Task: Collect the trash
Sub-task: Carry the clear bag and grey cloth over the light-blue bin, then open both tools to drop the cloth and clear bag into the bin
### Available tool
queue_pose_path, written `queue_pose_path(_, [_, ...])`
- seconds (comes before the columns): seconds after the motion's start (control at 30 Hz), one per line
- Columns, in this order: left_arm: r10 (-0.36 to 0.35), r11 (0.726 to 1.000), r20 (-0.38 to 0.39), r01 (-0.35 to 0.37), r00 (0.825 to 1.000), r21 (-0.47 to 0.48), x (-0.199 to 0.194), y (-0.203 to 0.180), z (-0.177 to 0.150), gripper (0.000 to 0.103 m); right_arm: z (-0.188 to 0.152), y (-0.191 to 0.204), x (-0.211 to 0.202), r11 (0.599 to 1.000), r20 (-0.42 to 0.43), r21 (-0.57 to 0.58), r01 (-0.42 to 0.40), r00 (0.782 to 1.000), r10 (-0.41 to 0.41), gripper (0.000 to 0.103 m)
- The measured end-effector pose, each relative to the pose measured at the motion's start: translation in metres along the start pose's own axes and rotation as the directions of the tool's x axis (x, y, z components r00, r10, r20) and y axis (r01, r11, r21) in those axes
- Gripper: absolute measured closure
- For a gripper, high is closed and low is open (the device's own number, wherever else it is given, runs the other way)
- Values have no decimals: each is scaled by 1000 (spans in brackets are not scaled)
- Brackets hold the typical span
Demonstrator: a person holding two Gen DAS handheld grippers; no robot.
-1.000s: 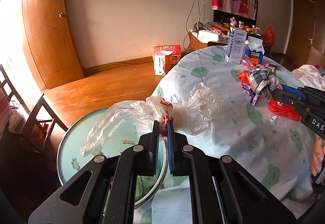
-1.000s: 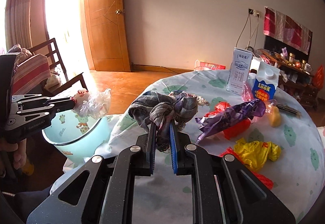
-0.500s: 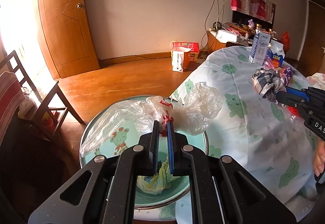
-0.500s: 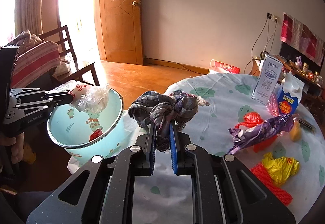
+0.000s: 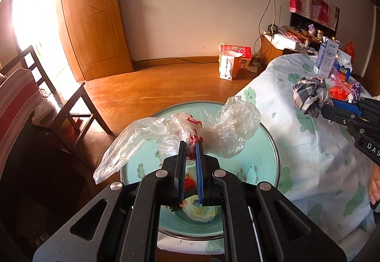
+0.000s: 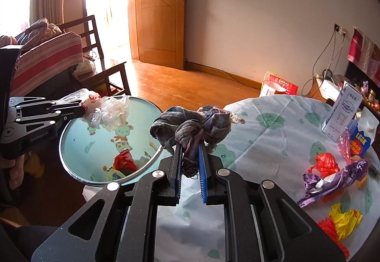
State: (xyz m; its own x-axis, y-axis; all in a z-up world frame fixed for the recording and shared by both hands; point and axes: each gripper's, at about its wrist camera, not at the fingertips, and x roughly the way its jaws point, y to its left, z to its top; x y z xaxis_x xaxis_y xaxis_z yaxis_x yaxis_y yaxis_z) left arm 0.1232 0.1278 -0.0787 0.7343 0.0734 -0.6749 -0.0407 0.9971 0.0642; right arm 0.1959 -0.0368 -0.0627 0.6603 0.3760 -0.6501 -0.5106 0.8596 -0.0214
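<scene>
My left gripper (image 5: 190, 145) is shut on a crumpled clear plastic bag (image 5: 228, 124) with red print and holds it over the light blue cartoon-printed bin (image 5: 268, 162). The bin (image 6: 71, 162) holds red and yellow wrappers (image 6: 123, 162). My right gripper (image 6: 190, 145) is shut on a bunched grey checked cloth (image 6: 190, 126) above the table edge, right of the bin. The left gripper (image 6: 82, 108) and bag (image 6: 106, 112) show at the left of the right wrist view; the right gripper (image 5: 330, 105) and cloth (image 5: 311, 95) show at the right of the left wrist view.
The round table (image 6: 273, 138) has a pale cloth with green prints. On it lie a purple wrapper (image 6: 332, 178), red bag (image 6: 323, 162), yellow wrapper (image 6: 344, 219), a milk carton (image 6: 342, 112) and a blue carton (image 6: 361, 140). A wooden chair (image 5: 47, 95) stands left of the bin.
Both grippers have moved left toward the bin. The left gripper with the plastic bag now hangs over the bin's opening. The right gripper has carried the cloth to the table edge.
</scene>
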Motion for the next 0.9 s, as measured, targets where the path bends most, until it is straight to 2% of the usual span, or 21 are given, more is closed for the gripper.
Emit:
queue_pose_path(0.57, [69,997,-28,-70,997,-40,4,30,-8,96,18,32,34,996,-30,-69,-53,998,51,89])
queue_pose_path(0.9, [80,995,-48,-83,996,-47,9,35,-11,96,20,44,42,993,-47,-95,-67,997,62,89])
